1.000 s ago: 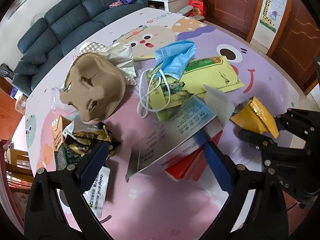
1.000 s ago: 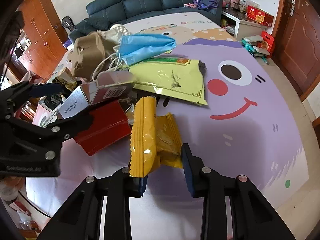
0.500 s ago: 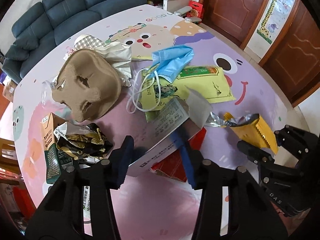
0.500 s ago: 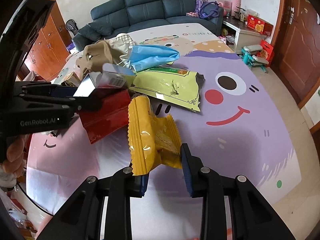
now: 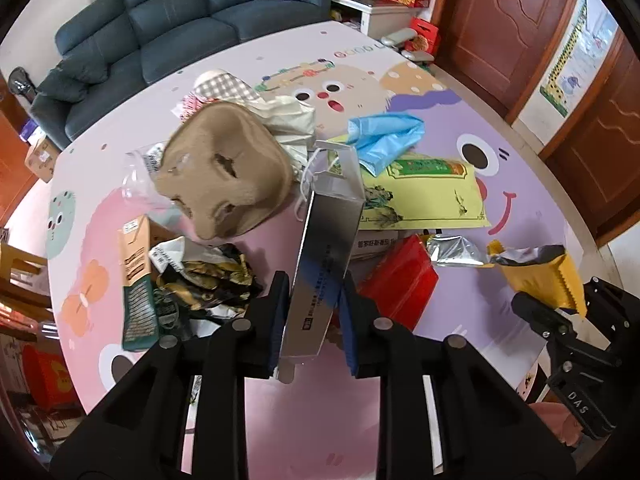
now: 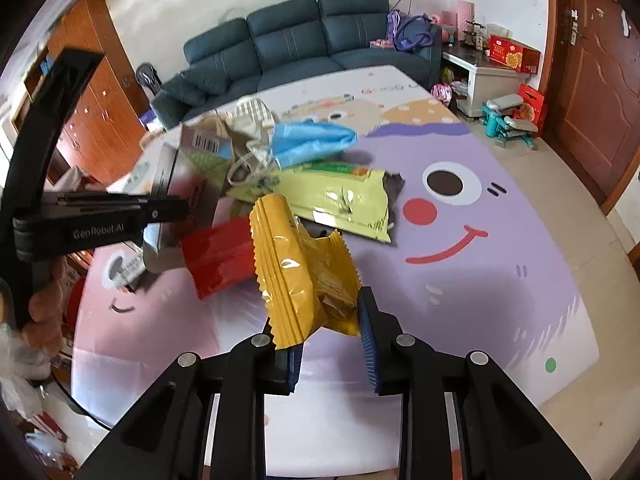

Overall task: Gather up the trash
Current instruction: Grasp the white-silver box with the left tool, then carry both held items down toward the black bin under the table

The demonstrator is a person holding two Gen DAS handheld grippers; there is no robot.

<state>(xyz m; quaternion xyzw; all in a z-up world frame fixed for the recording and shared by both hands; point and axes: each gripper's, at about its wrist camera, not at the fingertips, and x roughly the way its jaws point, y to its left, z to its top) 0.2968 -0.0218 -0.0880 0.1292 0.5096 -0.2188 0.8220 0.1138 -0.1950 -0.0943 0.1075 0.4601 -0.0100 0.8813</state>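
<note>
Two pieces picked up, most of the litter left on the mat

Left wrist view: the left gripper (image 5: 310, 312) is closing on a long silver cardboard box (image 5: 326, 256), lifted off the cartoon-printed play mat (image 5: 516, 152); a brown pulp egg tray (image 5: 224, 176), blue face mask (image 5: 386, 140) and yellow-green pouch (image 5: 428, 196) remain. Right wrist view: the right gripper (image 6: 330, 340) is closing on a crinkled yellow snack wrapper (image 6: 296, 276). No bin shows, and the box partly hides the litter beneath.

The silver box (image 5: 326, 264) looks like shiny foil-faced cardboard. The yellow wrapper (image 6: 298, 280) is glossy crinkled plastic film with a foil lining. The egg carton (image 5: 224, 178) is rough matt paper pulp. The face mask (image 5: 386, 140) is soft blue non-woven cloth. The red packet (image 5: 400, 280) is smooth and glossy, and the play mat (image 6: 460, 272) smooth matt.
</note>
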